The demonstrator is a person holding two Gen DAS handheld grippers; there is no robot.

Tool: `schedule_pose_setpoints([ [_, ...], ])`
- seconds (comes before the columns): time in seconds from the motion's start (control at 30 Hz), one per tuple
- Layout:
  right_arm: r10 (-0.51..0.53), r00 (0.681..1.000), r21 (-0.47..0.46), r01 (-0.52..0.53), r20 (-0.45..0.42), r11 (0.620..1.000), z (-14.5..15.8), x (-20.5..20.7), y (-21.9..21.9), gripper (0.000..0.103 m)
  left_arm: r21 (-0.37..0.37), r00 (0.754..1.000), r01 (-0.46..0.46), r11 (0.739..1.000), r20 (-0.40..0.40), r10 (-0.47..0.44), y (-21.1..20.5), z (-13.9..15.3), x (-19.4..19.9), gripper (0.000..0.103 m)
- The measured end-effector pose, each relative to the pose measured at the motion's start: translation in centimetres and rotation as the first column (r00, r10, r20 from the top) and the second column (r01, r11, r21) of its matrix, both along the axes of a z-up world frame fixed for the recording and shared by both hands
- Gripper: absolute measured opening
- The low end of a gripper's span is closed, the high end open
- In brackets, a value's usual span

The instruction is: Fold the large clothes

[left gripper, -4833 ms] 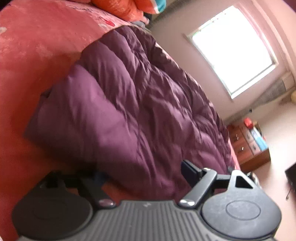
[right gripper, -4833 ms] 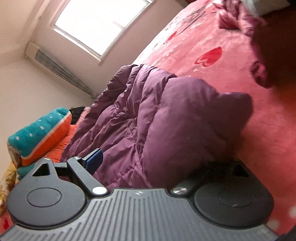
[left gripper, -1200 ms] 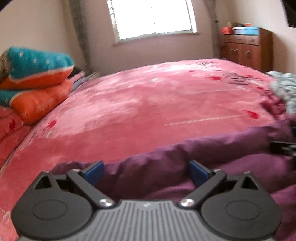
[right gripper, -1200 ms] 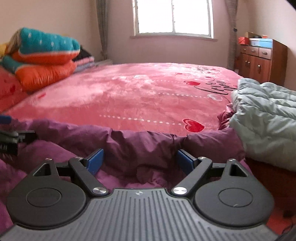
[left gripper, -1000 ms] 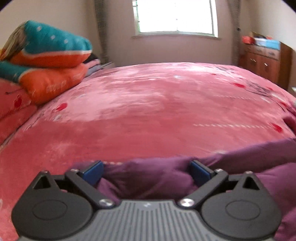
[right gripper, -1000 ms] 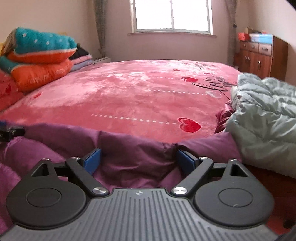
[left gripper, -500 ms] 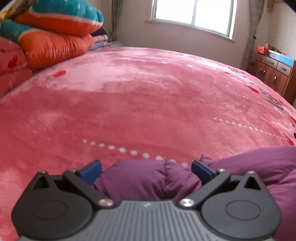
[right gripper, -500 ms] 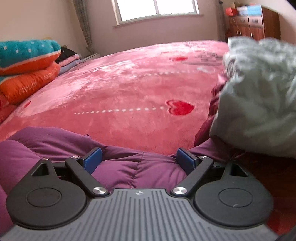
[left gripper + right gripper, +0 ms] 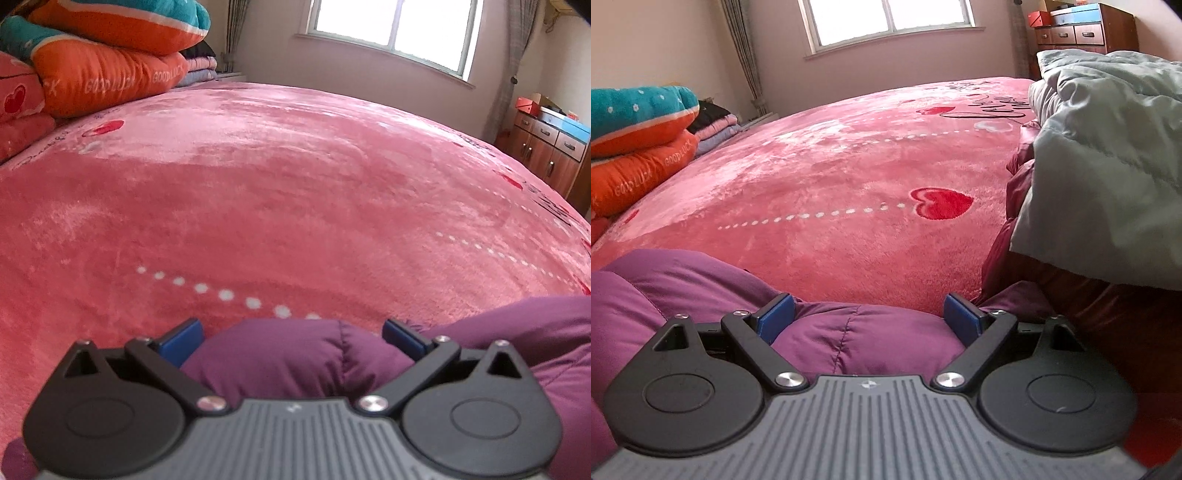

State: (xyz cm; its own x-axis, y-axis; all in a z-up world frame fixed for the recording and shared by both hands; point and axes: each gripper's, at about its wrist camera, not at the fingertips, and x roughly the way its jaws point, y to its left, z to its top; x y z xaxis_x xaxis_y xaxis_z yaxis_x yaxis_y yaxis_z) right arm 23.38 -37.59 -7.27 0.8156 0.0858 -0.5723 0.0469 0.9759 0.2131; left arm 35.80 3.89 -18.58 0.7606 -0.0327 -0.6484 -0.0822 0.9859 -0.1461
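left wrist view: my left claw gapes wide over the purple down jacket on the pink bed; my right claw likewise, beside a grey quilt.

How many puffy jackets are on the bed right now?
2 show: the purple jacket lies between both grippers' open fingers at the near edge; the grey jacket is heaped on the right. A maroon garment beneath it might be another.

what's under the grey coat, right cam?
The grey coat lies on a dark red garment whose edge sticks out at its left, over the pink blanket. How far the red garment runs beneath, and anything else there, is covered.
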Motion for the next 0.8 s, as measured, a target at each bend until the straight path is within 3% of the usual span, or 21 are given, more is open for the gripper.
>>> schedule_pose_setpoints([
  [0.27,-0.045,0.997,0.083,0.04,0.063,0.996,3.2,-3.3,-1.4,0.103,0.029,1.0,-0.009,1.0,0.021,0.008,0.3,3.6,-2.1,0.102],
  [0.47,-0.019,0.998,0.061,0.016,0.053,0.998,6.6,-6.7,-1.9,0.103,0.001,0.997,-0.016,1.0,0.078,0.016,0.3,7.0,-6.2,0.102],
  [0.53,-0.036,0.997,0.077,0.031,0.064,0.997,7.1,-8.2,-2.2,0.103,-0.054,0.996,-0.006,0.999,0.092,0.011,0.0,7.9,-7.9,0.102],
  [0.63,-0.051,0.996,0.106,0.044,0.066,0.993,7.4,-10.1,-2.4,0.103,-0.135,0.993,0.058,0.989,0.108,-0.043,-1.8,8.8,-9.8,0.102],
  [0.8,-0.094,0.995,0.064,0.092,0.029,0.994,7.4,-13.0,-2.1,0.103,-0.171,0.966,0.256,0.951,0.085,-0.245,-8.6,8.8,-11.3,0.102],
])
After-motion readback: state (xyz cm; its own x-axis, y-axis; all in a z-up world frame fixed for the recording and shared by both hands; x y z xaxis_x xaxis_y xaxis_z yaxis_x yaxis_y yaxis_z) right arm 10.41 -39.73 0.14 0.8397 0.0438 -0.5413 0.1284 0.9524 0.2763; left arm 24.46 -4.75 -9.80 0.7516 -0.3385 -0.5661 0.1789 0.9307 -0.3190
